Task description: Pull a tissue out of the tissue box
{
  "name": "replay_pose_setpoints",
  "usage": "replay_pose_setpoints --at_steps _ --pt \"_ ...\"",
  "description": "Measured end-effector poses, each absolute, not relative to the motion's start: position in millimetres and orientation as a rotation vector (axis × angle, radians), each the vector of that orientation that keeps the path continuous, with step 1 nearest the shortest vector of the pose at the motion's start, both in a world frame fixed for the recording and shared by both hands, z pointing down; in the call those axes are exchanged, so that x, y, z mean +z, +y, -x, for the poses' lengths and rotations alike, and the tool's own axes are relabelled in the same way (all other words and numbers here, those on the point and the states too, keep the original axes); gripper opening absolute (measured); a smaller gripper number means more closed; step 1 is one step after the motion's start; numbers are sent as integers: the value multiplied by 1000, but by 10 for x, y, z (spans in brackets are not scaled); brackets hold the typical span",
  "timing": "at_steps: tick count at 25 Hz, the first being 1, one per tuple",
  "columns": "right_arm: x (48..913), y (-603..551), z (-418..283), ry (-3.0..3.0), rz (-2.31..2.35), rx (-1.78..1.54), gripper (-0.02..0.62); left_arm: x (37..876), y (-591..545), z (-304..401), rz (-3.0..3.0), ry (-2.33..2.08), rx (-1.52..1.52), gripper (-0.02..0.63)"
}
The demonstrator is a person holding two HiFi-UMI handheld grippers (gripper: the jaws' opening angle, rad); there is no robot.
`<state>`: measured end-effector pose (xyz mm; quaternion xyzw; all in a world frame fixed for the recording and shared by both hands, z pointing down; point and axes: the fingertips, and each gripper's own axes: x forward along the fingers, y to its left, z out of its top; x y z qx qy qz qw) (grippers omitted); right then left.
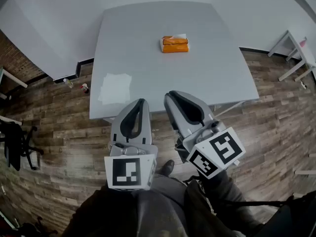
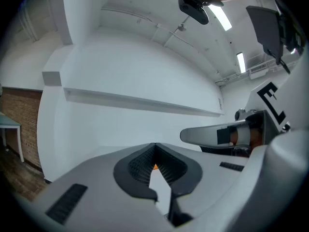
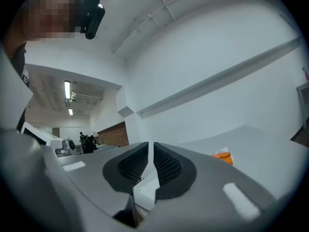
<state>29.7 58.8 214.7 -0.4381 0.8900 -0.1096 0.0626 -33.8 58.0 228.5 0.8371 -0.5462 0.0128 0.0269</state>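
Note:
An orange tissue box (image 1: 175, 44) with a white tissue sticking out of its top stands on the far half of the white table (image 1: 217, 78). A loose white tissue (image 1: 115, 88) lies flat near the table's front left. Both grippers hover side by side over the table's near edge, well short of the box. My left gripper (image 1: 142, 101) (image 2: 154, 146) is shut, tips touching, with nothing in it; a sliver of the tissue box (image 2: 154, 166) shows behind its jaws. My right gripper (image 1: 169, 95) (image 3: 151, 145) shows a narrow slit between its pads, with nothing between them. The tissue box (image 3: 222, 156) lies to its right.
The table stands on a wood floor against a white wall. A black chair (image 1: 15, 142) is at the left, and small bottles (image 1: 74, 84) sit on the floor by the table's left corner. A white table frame (image 1: 294, 51) stands at the right. The person's shoe (image 1: 167, 168) is below the grippers.

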Motion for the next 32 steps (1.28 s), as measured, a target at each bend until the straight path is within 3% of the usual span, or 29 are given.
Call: replay_pose_setpoints --at_steps 8,32 --pt "1855 773 -263 2615 1407 -178 2 1999 609 382 -2678 -1674 -15 0" --pt "1699 846 -389 2590 1443 -96 2 2004 638 130 -2747 -1579 9 0"
